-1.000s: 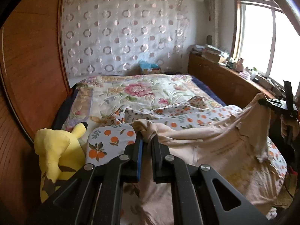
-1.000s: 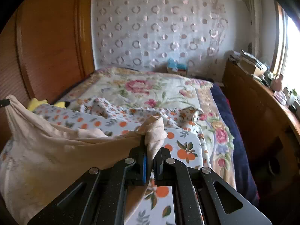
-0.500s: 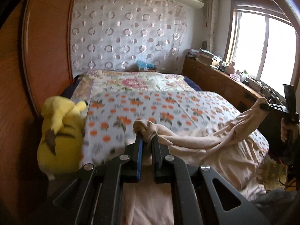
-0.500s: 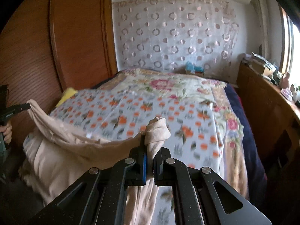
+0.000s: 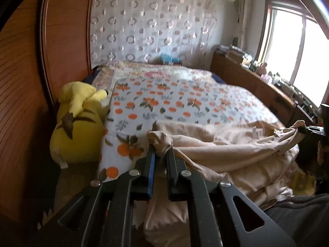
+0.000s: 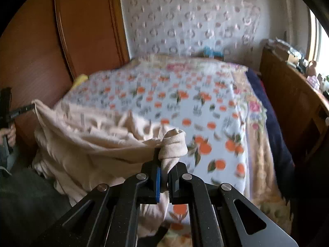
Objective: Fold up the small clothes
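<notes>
A beige garment (image 5: pixel 222 150) hangs stretched between both grippers over the near end of the bed, and its lower part droops past the bed's foot. My left gripper (image 5: pixel 161 149) is shut on one bunched corner of it. My right gripper (image 6: pixel 164 160) is shut on the opposite corner, where the beige garment (image 6: pixel 88 135) wraps over the fingertips. In the left wrist view the right gripper (image 5: pixel 308 129) shows at the far right, pinching the cloth. In the right wrist view the left gripper (image 6: pixel 18 111) shows at the far left, a hand (image 6: pixel 9 133) below it.
The bed wears an orange-print sheet (image 5: pixel 176 103) over a floral quilt (image 6: pixel 257 111). A yellow plush toy (image 5: pixel 78 123) lies at the bed's left edge against a wooden wardrobe (image 5: pixel 24 82). A cluttered wooden sideboard (image 5: pixel 267 90) runs under the window on the right.
Both grippers have drawn back toward the foot of the bed and sunk, dragging the garment with them. The orange-print sheet now lies flat and uncovered. Both grips stay the same.
</notes>
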